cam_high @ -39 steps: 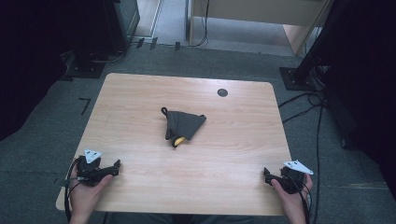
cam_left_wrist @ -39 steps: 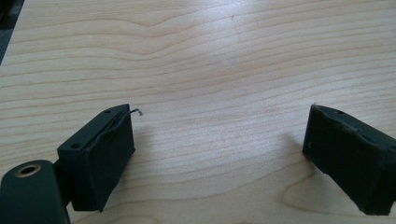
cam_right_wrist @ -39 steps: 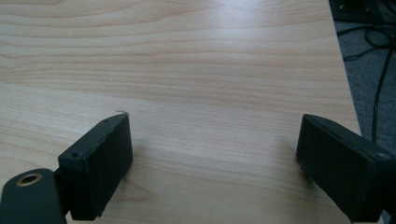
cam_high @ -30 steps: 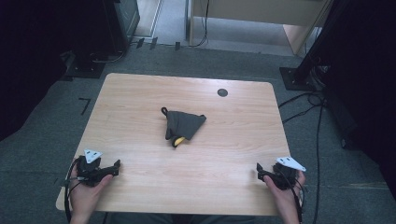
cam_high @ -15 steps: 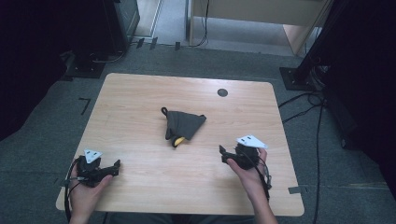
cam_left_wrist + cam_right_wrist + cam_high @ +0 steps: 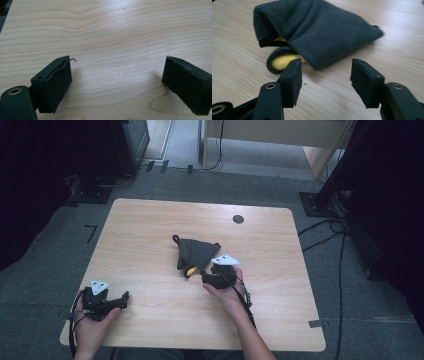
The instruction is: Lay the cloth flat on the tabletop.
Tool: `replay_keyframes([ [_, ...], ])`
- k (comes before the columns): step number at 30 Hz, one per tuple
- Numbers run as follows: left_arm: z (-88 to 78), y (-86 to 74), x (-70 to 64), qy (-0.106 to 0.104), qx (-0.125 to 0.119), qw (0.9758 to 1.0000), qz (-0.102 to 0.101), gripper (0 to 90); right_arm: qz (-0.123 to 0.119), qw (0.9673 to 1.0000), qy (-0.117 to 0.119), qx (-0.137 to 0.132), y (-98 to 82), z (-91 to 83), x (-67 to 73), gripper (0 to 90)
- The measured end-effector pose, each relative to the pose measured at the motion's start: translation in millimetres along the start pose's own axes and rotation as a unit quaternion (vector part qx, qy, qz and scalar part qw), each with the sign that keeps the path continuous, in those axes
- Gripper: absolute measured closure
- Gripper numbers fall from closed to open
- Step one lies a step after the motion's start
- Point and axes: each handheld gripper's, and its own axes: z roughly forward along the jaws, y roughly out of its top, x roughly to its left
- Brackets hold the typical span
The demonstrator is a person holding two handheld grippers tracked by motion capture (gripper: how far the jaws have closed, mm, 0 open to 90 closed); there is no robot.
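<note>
Both grippers stand wide open: left gripper [image 6: 122,298] rests near the wooden table's [image 6: 150,220] front left corner, right gripper [image 6: 206,279] just beside the dark grey cloth [image 6: 195,252] mid-table. Right gripper view reveals a yellow, dark-rimmed object [image 6: 280,61] peeking from the cloth's [image 6: 319,30] open end, a yellow speck from above

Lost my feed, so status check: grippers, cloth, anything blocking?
Right gripper open, at the near edge of the grey cloth. Left gripper open over bare table. Yellow thing peeks from under cloth. Nothing in the way.
</note>
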Motion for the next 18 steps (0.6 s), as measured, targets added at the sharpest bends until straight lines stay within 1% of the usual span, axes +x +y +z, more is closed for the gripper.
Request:
replay_keyframes([
  [1, 0.0, 0.0, 0.0, 0.000, 0.000, 1.0000, 0.000, 9.1, -0.003, 1.0000, 0.007, 0.002, 0.4, 5.0, 2.5, 45.7],
  [2, -0.1, 0.0, 0.1, 0.000, 0.001, 1.0000, 0.000, 9.1, -0.005, 0.9999, 0.009, 0.007, 0.5, 9.1, 4.0, 48.6],
  [3, 0.0, 0.0, 0.0, 0.000, 0.000, 1.0000, 0.000, 9.1, -0.011, 0.9998, 0.004, 0.014, 0.5, 14.6, 5.8, 55.5],
  [4, 0.0, 0.0, 0.0, 0.000, 0.000, 1.0000, 0.000, 9.1, -0.020, 0.9996, -0.012, 0.016, 0.2, 19.1, 7.8, 64.2],
  [5, -0.1, 0.0, 0.1, 0.000, 0.001, 1.0000, 0.001, 9.1, -0.020, 0.9996, -0.015, 0.014, 0.5, 20.9, 7.5, 74.7],
  [6, -0.1, 0.0, 0.1, 0.000, 0.001, 1.0000, 0.001, 9.1, -0.012, 0.9999, -0.004, 0.010, 1.3, 21.3, 6.0, 82.5],
  [7, -0.1, 0.0, 0.1, 0.000, 0.000, 1.0000, 0.001, 9.1, -0.007, 1.0000, 0.002, 0.004, 2.9, 20.1, 4.4, 87.6],
  [8, -0.1, 0.0, 0.1, 0.000, 0.000, 1.0000, 0.001, 9.1, -0.007, 1.0000, 0.002, 0.004, 2.9, 20.1, 4.4, 87.6],
  [9, -0.1, 0.0, 0.1, 0.000, 0.000, 1.0000, 0.001, 9.1, 0.001, 0.9998, 0.014, -0.011, 7.3, 13.0, 3.3, 89.2],
  [10, 0.0, 0.0, 0.1, 0.000, 0.000, 1.0000, 0.000, 9.1, -0.005, 0.9997, 0.020, -0.017, 10.1, 8.4, 3.6, 89.5],
  [11, 0.0, 0.0, 0.1, 0.000, 0.000, 1.0000, 0.000, 9.1, -0.005, 0.9997, 0.020, -0.017, 10.1, 8.4, 3.6, 89.5],
  [12, -0.1, 0.0, 0.1, 0.000, 0.000, 1.0000, 0.001, 9.1, -0.014, 0.9993, 0.021, -0.028, 15.8, -3.5, 5.4, 89.8],
  [13, -0.1, 0.0, 0.1, 0.000, 0.000, 1.0000, 0.001, 9.1, -0.011, 0.9988, 0.031, -0.038, 19.4, -10.8, 5.7, 89.9],
  [15, -0.1, 0.0, 0.1, 0.000, 0.001, 1.0000, 0.001, 9.1, -0.008, 0.9973, 0.041, -0.059, 26.9, -26.5, 7.3, 89.9],
  [16, -0.1, 0.0, 0.1, 0.000, 0.000, 1.0000, 0.000, 9.1, -0.007, 0.9958, 0.051, -0.076, 32.7, -39.4, 9.9, 89.9],
  [17, 0.0, 0.0, 0.1, 0.001, 0.000, 1.0000, 0.001, 9.1, -0.011, 0.9946, 0.057, -0.085, 36.0, -47.6, 11.7, 90.0],
  [18, 0.0, 0.0, 0.1, 0.001, 0.000, 1.0000, 0.001, 9.1, -0.018, 0.9925, 0.064, -0.103, 40.9, -60.8, 14.4, 89.9],
])
